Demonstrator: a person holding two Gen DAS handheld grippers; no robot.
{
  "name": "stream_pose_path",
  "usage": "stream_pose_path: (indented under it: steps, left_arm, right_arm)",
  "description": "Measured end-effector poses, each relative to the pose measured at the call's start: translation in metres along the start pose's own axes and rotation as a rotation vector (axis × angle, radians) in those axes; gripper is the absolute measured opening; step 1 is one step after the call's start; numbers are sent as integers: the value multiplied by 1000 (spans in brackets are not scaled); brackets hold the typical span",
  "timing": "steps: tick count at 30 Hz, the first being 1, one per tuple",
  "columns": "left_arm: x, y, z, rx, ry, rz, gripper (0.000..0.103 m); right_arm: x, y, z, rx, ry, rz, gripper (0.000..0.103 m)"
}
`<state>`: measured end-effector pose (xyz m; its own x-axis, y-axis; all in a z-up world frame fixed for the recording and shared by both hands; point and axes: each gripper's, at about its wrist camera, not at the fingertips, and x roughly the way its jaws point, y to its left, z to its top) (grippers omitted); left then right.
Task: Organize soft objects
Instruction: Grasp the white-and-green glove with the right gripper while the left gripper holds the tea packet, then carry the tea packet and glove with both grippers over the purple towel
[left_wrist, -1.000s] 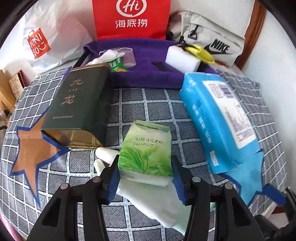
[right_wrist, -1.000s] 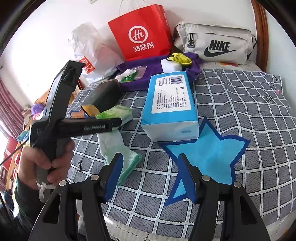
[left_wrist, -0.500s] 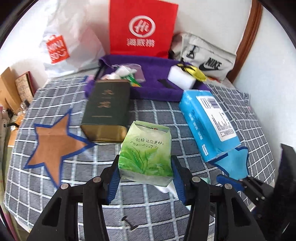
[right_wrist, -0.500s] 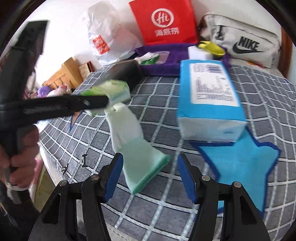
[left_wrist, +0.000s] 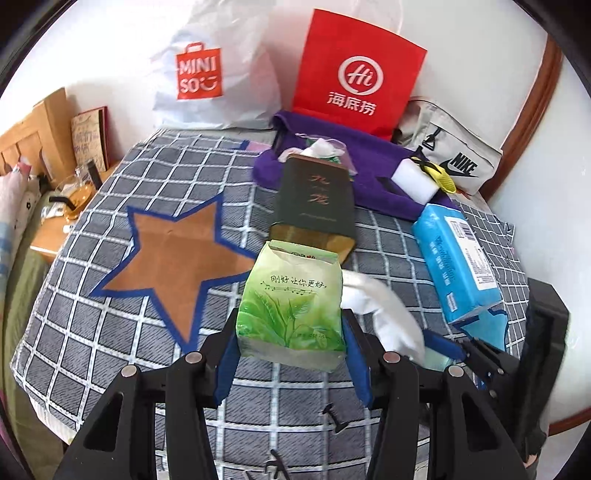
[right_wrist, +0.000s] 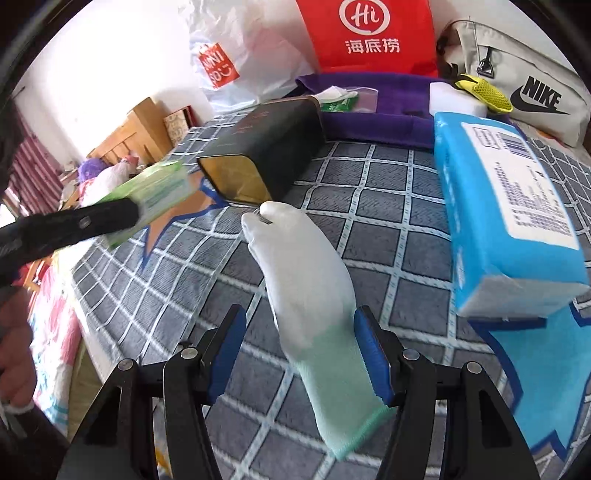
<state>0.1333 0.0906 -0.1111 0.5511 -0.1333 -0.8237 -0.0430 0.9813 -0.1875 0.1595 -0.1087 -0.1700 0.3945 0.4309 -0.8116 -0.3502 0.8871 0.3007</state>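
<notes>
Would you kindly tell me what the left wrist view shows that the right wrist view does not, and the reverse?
Only the left wrist view shows the whole brown star patch and the printed front of the green tissue pack between the left tongs. Only the right wrist view shows the whole white glove, its cuff between the open right tongs, and the hand. Both show the dark tin and blue pack.

Each tool is a black plastic frame with triangular cut-outs and round silver screw heads at its joints. The left tool (left_wrist: 291, 347) and the right tool (right_wrist: 299, 354) both carry bright blue pads (right_wrist: 373, 358) on the inner faces of their two fingers.
</notes>
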Motion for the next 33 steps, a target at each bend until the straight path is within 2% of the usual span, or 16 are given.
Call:
stream_pose_path:
  steps: [4, 7, 9, 13, 19, 26, 29, 33]
  left_arm:
    - [7, 13, -6, -22, 15, -9, 49]
    - [14, 20, -12, -41, 31, -22, 49]
    - [20, 24, -15, -52, 45, -35, 49]
    - [30, 28, -19, -64, 69, -55, 49]
    - [45, 27, -28, -81, 90, -74, 49]
    - [55, 20, -32, -77, 100, -87, 49]
    - [56, 16, -32, -74, 90, -80, 49]
    - [49, 12, -28, -72, 101, -84, 49]
  right_arm:
    - [12, 10, 5, -52, -8, -81, 57]
    - [17, 11, 6, -62, -17, -141, 40]
    - [16, 9, 5, -63, -19, -159, 21]
    - [8, 2, -1, -59, -4, -139, 18]
    - [-20, -5, -35, -97, 18, -171, 18]
    - [-54, -53, -70, 4, 0, -298, 18]
    - [-61, -69, -77, 60, -21, -255, 18]
    - [-63, -69, -77, 73, -32, -241, 18]
